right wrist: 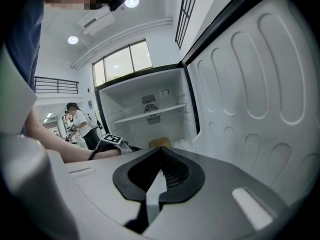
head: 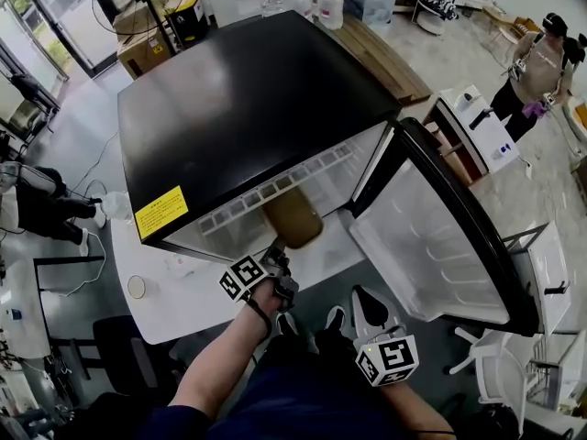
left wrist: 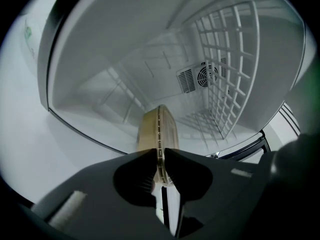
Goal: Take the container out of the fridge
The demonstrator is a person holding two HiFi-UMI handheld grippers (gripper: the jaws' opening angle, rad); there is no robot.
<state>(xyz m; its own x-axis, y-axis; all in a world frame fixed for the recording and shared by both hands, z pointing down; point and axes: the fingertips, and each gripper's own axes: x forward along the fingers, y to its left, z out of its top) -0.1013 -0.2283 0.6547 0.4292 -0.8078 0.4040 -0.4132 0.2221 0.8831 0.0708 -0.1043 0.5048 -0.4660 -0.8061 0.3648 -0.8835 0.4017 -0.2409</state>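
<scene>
Lab room, black fridge (head: 238, 108) on a white table (head: 174, 301), door (head: 431, 246) swung open to the right. Left claw (left wrist: 159, 156) was closed to a narrow gap, pads pinching the near rim of the tan container (left wrist: 159, 126), with nothing else in the grip. Container sat edge-on to that claw. Its long axis ran straight away into the white compartment, far end toward the wire shelf (left wrist: 225, 74) and rear vent (left wrist: 195, 79). In the head view it lay at the fridge mouth, across the front lip, partly out. Couldn't tell whether its underside touched the fridge floor. Right claw (right wrist: 160, 151) was closed with nothing between the pads. It hung near and to the right of the left one, short of the door, apart from the container. So the left hand was the nearer one and had it. My read: extraction, roughly halfway. Next move wants a straight pull along the long axis, toward the near side. Risk: the rim grip is thin, so the container could pivot or slip.
</scene>
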